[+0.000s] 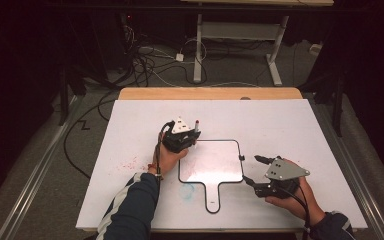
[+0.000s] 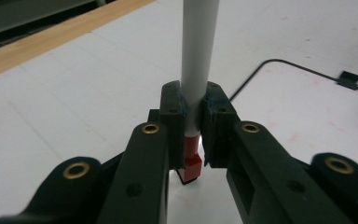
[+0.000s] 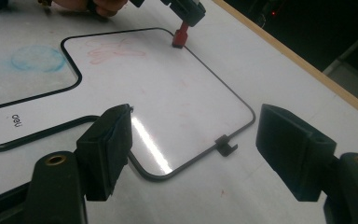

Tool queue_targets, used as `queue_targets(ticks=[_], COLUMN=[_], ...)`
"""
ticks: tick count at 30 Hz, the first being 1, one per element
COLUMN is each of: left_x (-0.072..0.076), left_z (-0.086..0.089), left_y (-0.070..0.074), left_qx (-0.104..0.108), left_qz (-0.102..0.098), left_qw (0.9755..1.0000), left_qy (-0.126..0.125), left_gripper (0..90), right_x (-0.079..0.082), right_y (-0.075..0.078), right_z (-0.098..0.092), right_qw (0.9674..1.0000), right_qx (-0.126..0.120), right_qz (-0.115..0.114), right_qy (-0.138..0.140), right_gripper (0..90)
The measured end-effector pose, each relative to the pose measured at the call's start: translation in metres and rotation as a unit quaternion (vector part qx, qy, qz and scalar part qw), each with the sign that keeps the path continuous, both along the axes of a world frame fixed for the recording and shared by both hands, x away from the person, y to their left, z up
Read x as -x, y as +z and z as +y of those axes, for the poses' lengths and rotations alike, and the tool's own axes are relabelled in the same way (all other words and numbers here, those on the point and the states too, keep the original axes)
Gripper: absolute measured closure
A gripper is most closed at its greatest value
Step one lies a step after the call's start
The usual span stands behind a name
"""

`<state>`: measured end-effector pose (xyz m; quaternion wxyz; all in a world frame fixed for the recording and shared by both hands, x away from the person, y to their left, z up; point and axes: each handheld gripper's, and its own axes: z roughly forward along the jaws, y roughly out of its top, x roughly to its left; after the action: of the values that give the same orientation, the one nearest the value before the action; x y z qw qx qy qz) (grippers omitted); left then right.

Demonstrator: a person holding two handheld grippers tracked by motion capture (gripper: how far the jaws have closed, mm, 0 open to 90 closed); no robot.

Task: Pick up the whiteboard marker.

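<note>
Whiteboard (image 3: 168,93) handle reads "deli".

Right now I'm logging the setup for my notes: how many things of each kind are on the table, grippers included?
Grippers: 2, the left gripper and the right gripper
Markers: 1, the red-tipped marker clamped in the left gripper
Whiteboards: 1, the small handled whiteboard
Total: 4

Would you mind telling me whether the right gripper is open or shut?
Open: the right gripper has its jaws spread wide apart above the whiteboard's edge, with nothing between them.
</note>
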<state>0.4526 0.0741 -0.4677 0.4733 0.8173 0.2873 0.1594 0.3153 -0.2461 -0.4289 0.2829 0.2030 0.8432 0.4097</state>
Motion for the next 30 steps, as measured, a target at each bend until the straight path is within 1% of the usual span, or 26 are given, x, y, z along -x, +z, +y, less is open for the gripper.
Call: queue_targets(ticks=[1,3,4,6,8,9,10,11,13,15,16,17,18,19,22,24,27,30], left_x=[0.0,0.007,0.009,0.013,0.011,0.008,0.008,0.007,0.007,0.009,0.01,0.015,0.015,0.019,0.031,0.039,0.046,0.047], left_z=[0.0,-0.002,0.0,0.006,0.015,0.025,0.025,0.029,0.031,0.028,0.027,0.023,0.023,0.021,0.018,0.019,0.022,0.023], left_y=[0.0,0.002,0.003,0.003,0.002,0.0,0.0,-0.001,-0.002,-0.002,-0.002,-0.002,-0.002,-0.002,-0.001,-0.001,-0.002,-0.002], left_qx=[0.0,-0.017,-0.019,-0.026,-0.023,-0.012,-0.012,-0.005,-0.002,-0.006,-0.004,0.001,0.001,0.002,-0.009,-0.008,-0.006,-0.004], left_qz=[0.0,-0.007,-0.003,-0.005,-0.004,-0.002,-0.002,0.0,-0.001,-0.005,-0.004,-0.001,-0.001,-0.002,-0.006,-0.004,-0.003,-0.003], left_qw=[1.0,0.9997,0.9995,0.9992,0.9997,0.9999,0.9999,0.9999,0.9999,0.9999,1.0,1.0,1.0,0.9999,0.9992,0.9988,0.9987,0.9989], left_qy=[0.0,-0.017,-0.026,-0.029,-0.012,0.005,0.005,0.01,0.014,0.012,0.005,-0.009,-0.009,-0.015,-0.038,-0.048,-0.05,-0.048], left_gripper=[79.1,79.0,79.0,79.0,79.0,79.0,79.1,79.1,79.1,79.0,79.0,79.0,79.0,79.0,79.1,79.0,79.0,79.0], right_x=[0.0,0.0,0.001,0.001,0.002,0.002,0.003,0.003,0.003,0.003,0.003,0.002,0.003,0.003,0.003,0.003,0.003,0.001], right_y=[0.0,0.001,0.002,0.002,0.003,0.003,0.003,0.003,0.003,0.003,0.003,0.002,0.002,0.003,0.003,0.003,0.004,0.005], right_z=[0.0,-0.001,-0.001,-0.002,-0.002,-0.002,-0.001,-0.001,-0.001,0.0,0.0,0.0,0.0,-0.001,-0.002,-0.002,-0.002,0.0], right_qw=[1.0,1.0,1.0,1.0,1.0,1.0,1.0,1.0,1.0,1.0,1.0,1.0,1.0,1.0,1.0,1.0,1.0,1.0], right_qx=[0.0,0.0,-0.001,-0.002,-0.001,-0.001,-0.001,-0.001,0.0,0.0,0.0,0.002,0.002,0.0,0.001,0.001,-0.003,-0.004], right_qz=[0.0,-0.003,-0.001,-0.003,-0.005,-0.005,-0.004,-0.004,-0.007,-0.006,-0.006,-0.006,-0.006,-0.006,-0.008,-0.008,-0.007,-0.006], right_qy=[0.0,0.001,0.0,0.0,-0.001,-0.001,-0.002,-0.002,0.001,0.0,0.0,0.001,0.002,0.002,0.003,0.003,0.001,0.001], right_gripper=[27.9,27.9,28.0,28.0,28.0,28.1,28.1,28.1,28.2,28.1,28.1,28.1,28.1,28.1,28.1,28.1,28.2,28.1])
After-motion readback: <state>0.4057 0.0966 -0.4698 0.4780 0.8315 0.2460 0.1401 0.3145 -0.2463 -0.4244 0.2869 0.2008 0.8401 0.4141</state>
